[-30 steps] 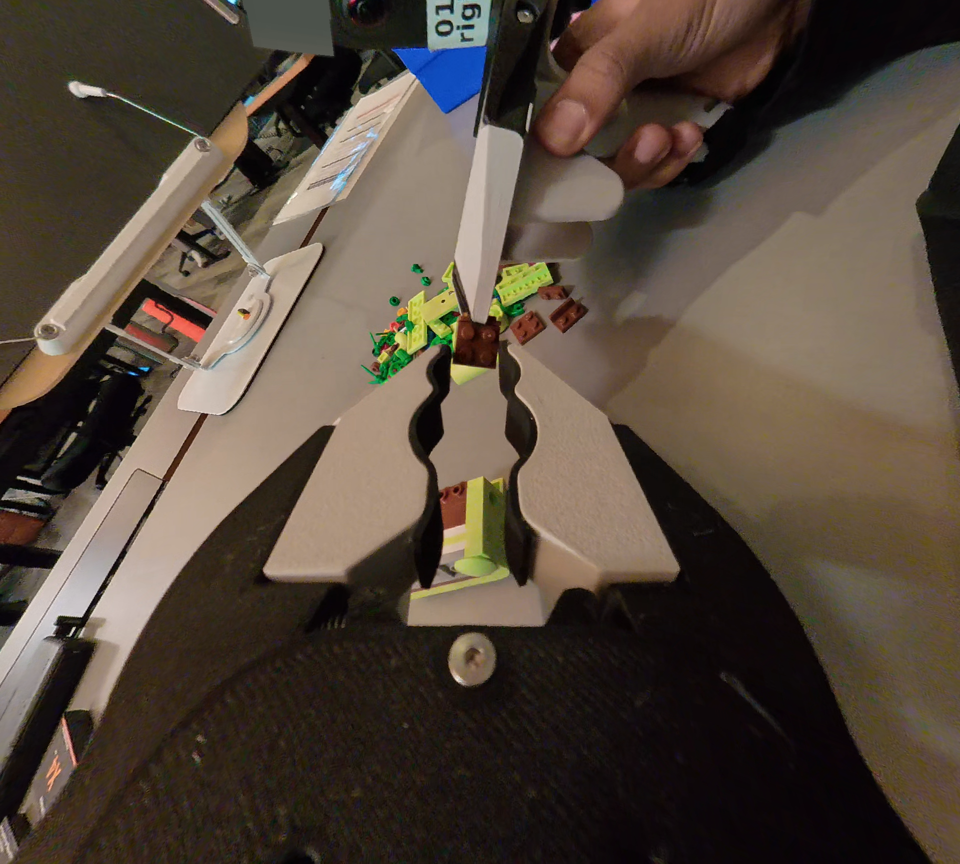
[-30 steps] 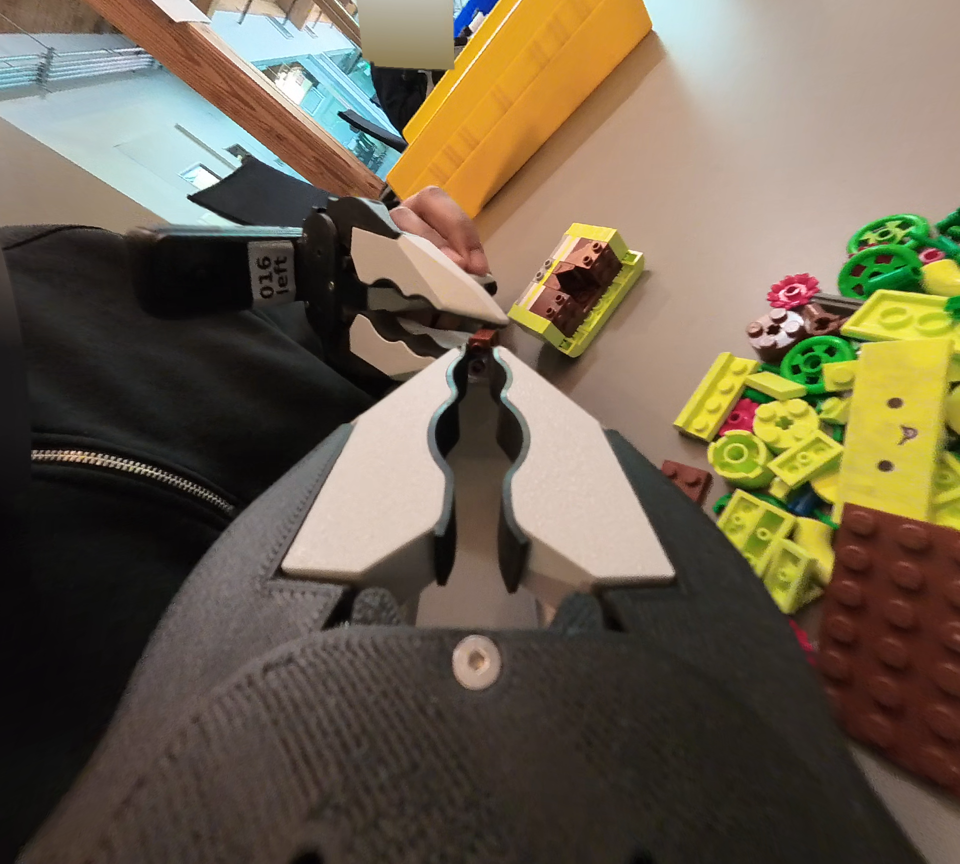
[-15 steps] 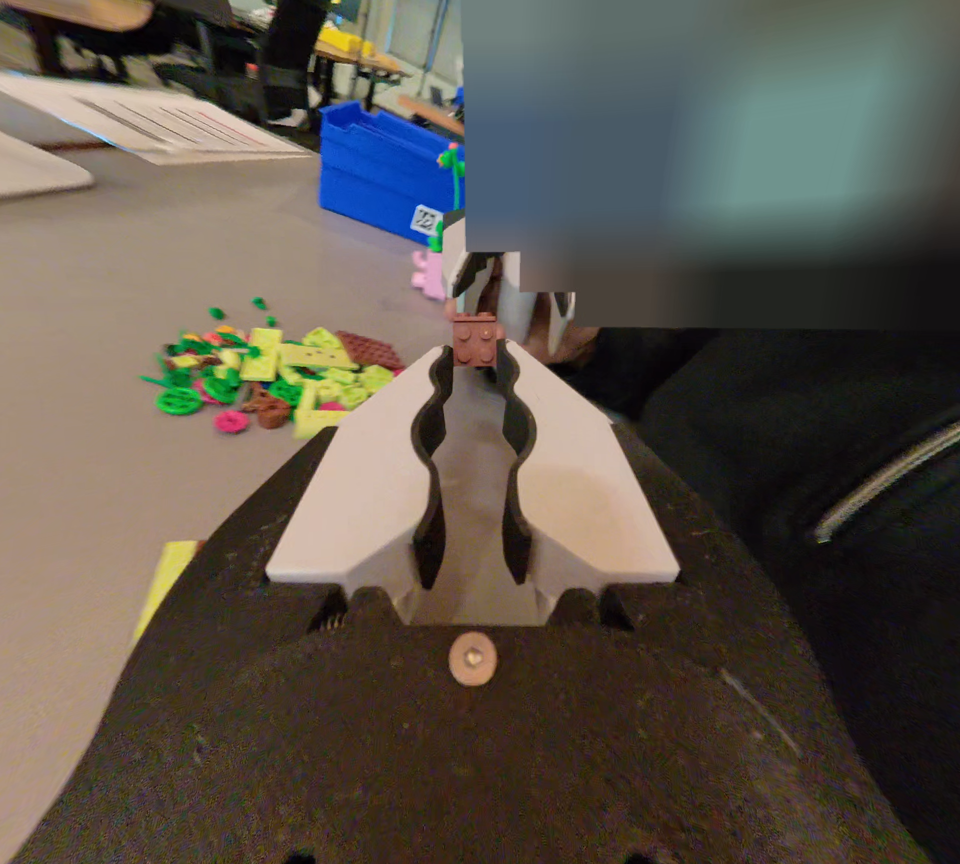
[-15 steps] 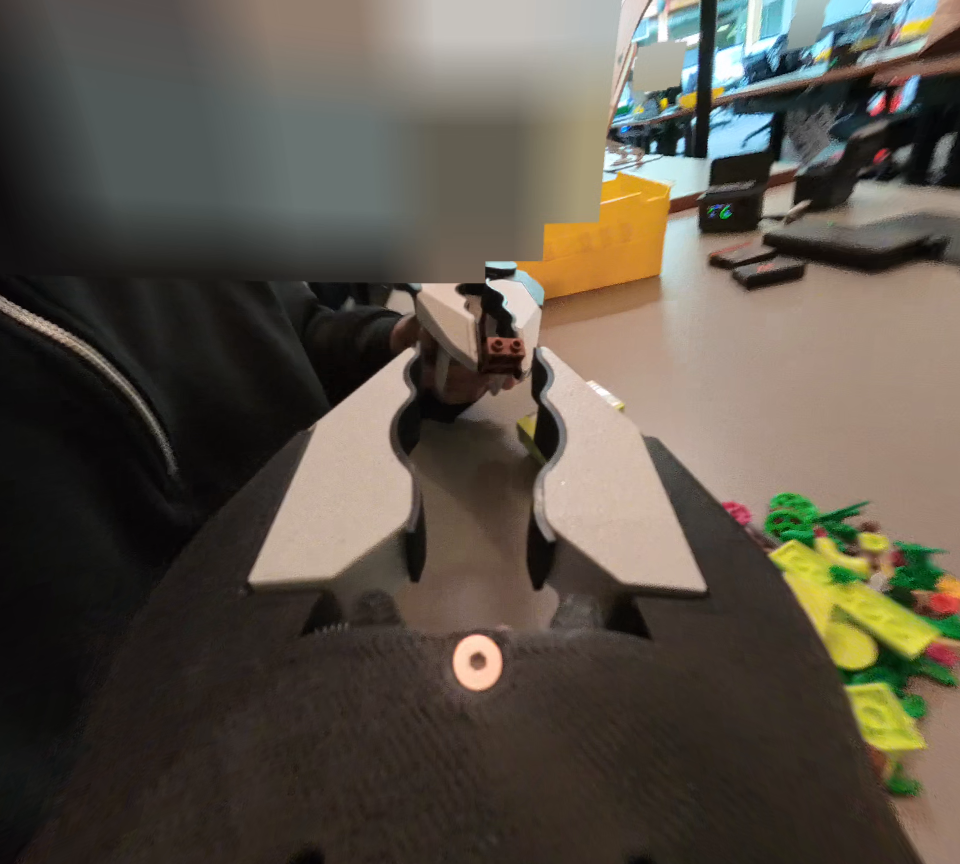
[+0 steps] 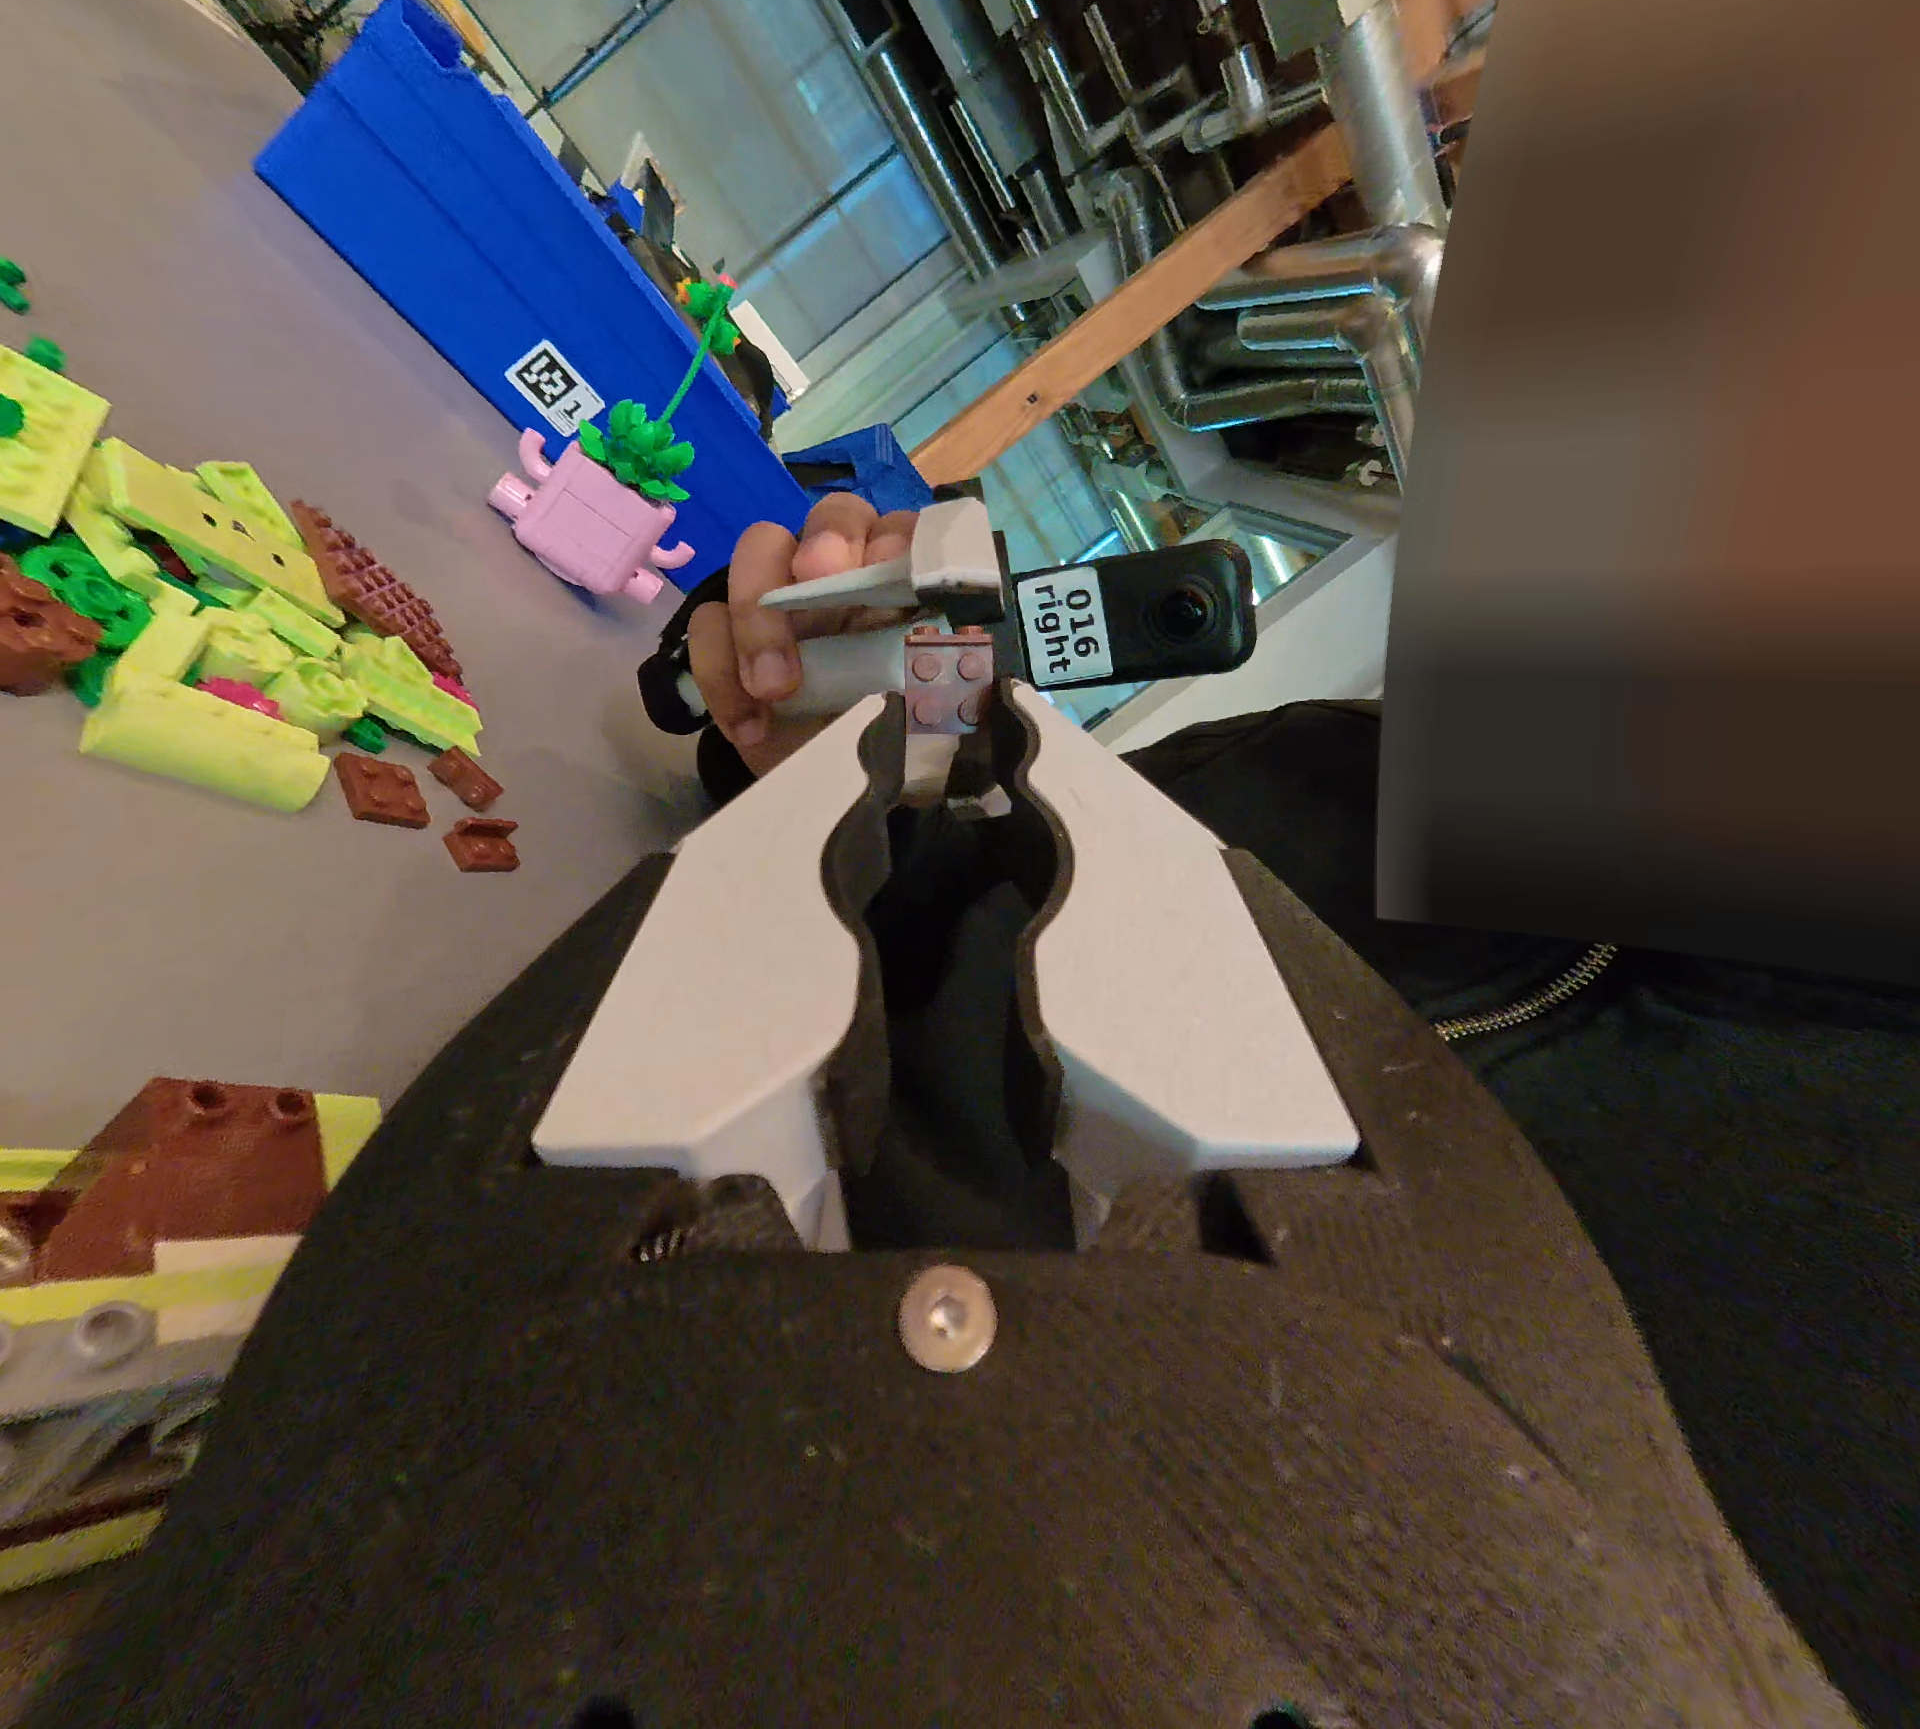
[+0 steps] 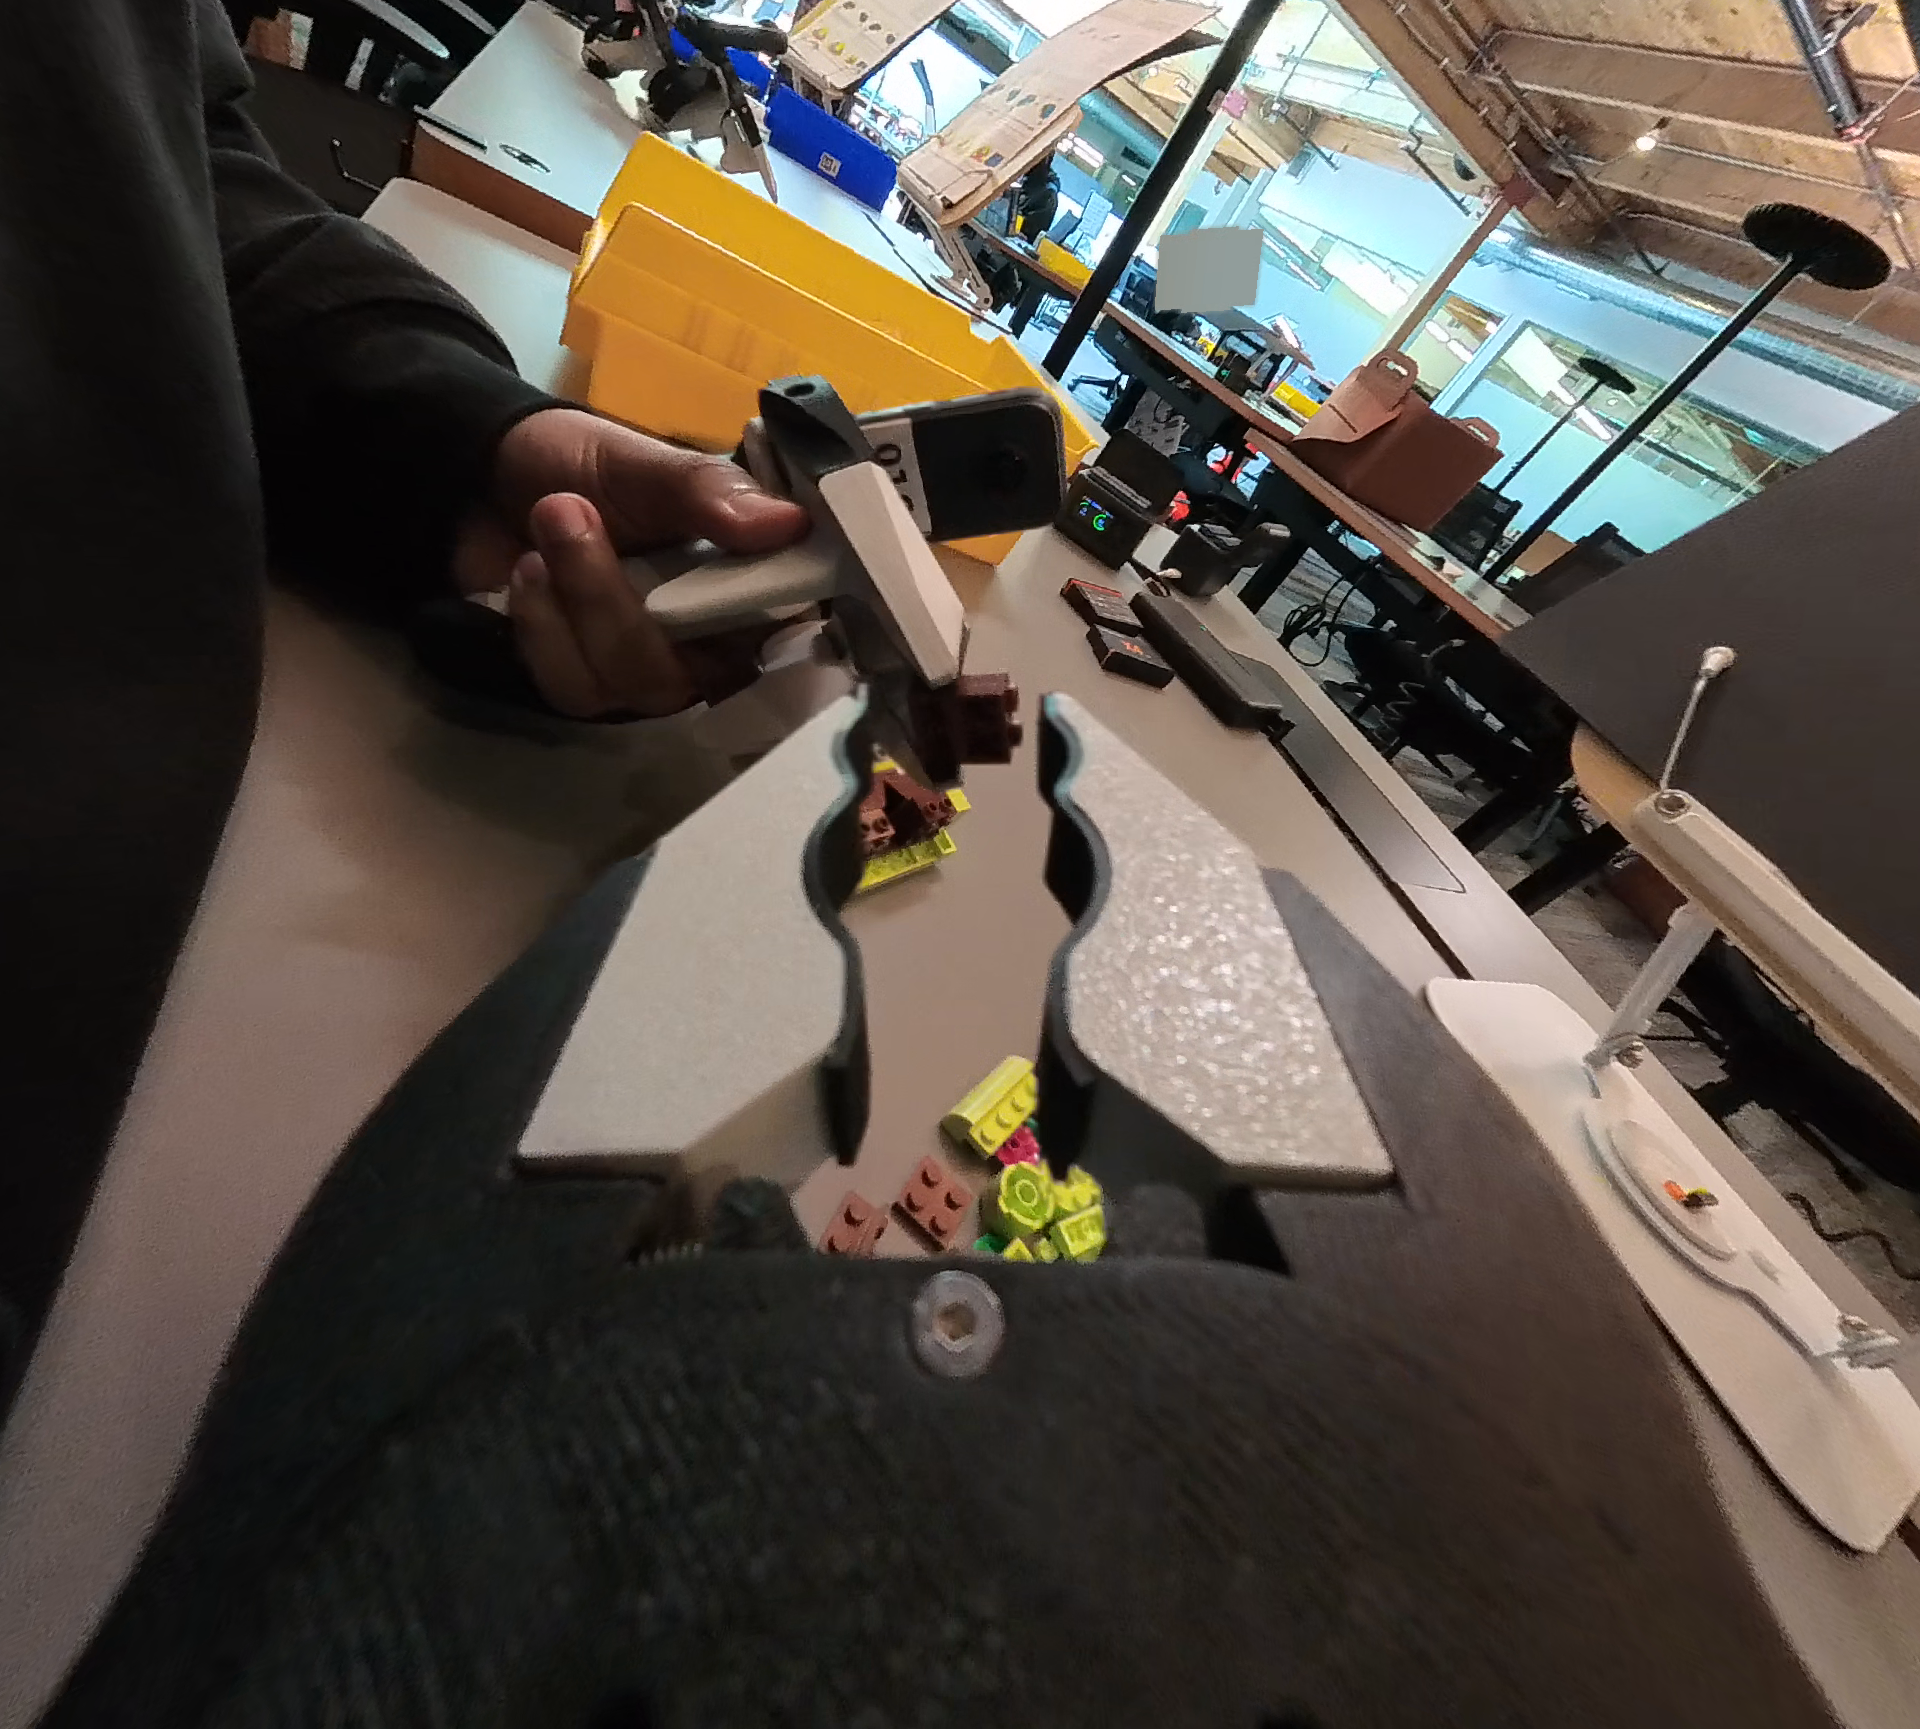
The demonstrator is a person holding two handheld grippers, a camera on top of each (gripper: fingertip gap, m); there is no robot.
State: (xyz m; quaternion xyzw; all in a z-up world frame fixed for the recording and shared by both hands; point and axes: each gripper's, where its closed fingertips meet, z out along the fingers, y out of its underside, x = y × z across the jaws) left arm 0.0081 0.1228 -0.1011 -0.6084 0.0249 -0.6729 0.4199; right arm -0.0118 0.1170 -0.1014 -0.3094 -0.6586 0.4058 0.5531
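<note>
Left claw (image 5: 948,711) is clamped on a small brown plate (image 5: 948,690) right at its fingertips, mid-frame, up in the air. Right claw (image 6: 951,723) stands apart, its fingers either side of that same brown plate (image 6: 971,718) without gripping it. The hold is only at the tips, so I'd judge that a nudge from the right claw's fingers could twist the plate or pop it loose; it would drop toward the person's dark jacket (image 5: 1662,1160) or the worktop (image 5: 260,900).

On to the surroundings. A big open workshop, with pipes and timber beams overhead at the upper right. The worktop is plain grey. A blue bin (image 5: 499,245) sits at upper left of the left view, a yellow bin (image 6: 748,308) at upper centre of the right view. A brick pile (image 5: 208,557) of lime, green and brown spreads at the left edge. A half-built lime and brown block (image 6: 904,832) lies centre, beneath the claws. A pink pot model (image 5: 597,516) stands just in front of the blue bin.
</note>
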